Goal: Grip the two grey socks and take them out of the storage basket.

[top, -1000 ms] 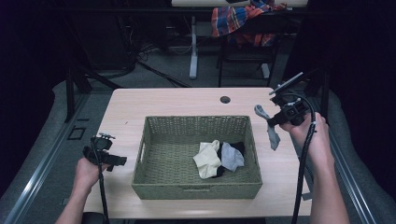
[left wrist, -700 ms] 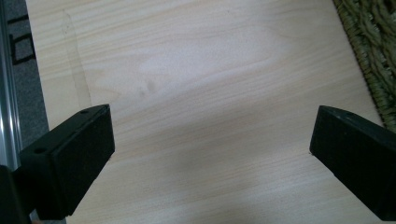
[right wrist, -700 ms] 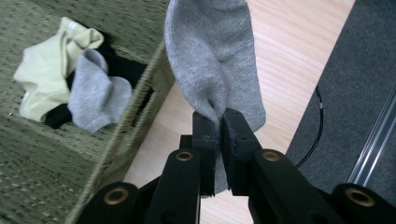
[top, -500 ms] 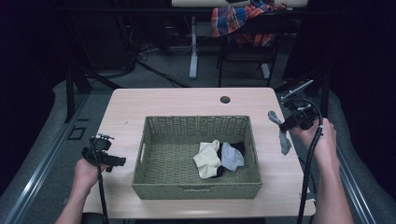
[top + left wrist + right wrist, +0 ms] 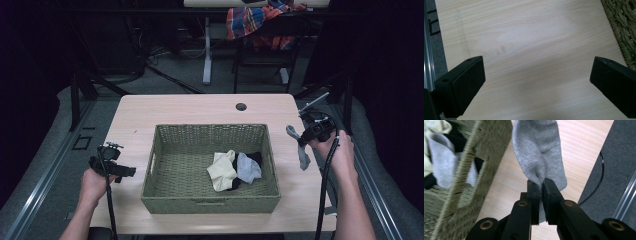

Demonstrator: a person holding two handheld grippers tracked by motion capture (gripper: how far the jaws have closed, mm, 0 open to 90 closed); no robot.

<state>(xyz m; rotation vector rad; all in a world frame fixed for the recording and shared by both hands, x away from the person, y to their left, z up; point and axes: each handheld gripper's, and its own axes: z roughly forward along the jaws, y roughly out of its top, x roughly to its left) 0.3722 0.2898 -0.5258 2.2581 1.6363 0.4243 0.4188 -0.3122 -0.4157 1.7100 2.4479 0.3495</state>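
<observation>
My right claw (image 5: 540,185) is pinched on a grey sock (image 5: 539,147), which hangs just beside the right wall of the wicker basket (image 5: 210,202), above the surface (image 5: 175,107). My left claw (image 5: 537,82) stands spread over bare wood left of the basket. Inside the basket lie cream, grey and black socks (image 5: 235,169).
</observation>
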